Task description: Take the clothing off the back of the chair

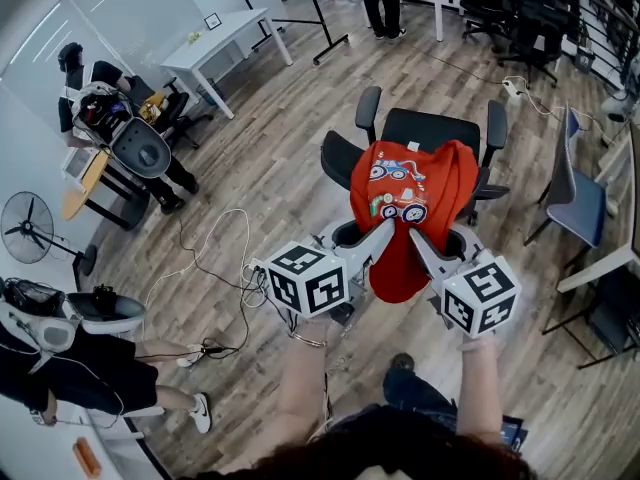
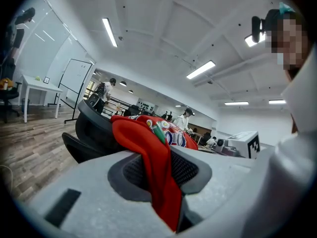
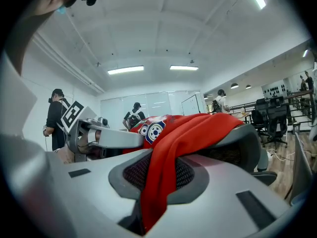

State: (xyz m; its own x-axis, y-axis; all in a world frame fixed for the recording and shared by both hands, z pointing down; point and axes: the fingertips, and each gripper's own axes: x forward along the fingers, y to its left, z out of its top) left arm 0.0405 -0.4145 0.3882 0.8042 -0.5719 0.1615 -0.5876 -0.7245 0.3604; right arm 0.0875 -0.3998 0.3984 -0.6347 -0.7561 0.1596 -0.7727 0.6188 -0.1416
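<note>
wooden office floor [image 1: 280, 168], black chair [image 1: 430, 128], left gripper [image 1: 386, 228] and right gripper [image 1: 415, 234] clamped on red shirt [image 1: 447, 183]

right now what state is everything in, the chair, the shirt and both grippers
chair: upright, its back covered
red shirt: draped over the chair back
left gripper: shut on the red shirt
right gripper: shut on the red shirt

A red T-shirt [image 1: 412, 203] printed with cartoon cars lies draped over the backrest of a black office chair [image 1: 432, 128]. The printed side spreads across the top, and the lower part hangs down behind in a narrowing, bunched fold.
</note>
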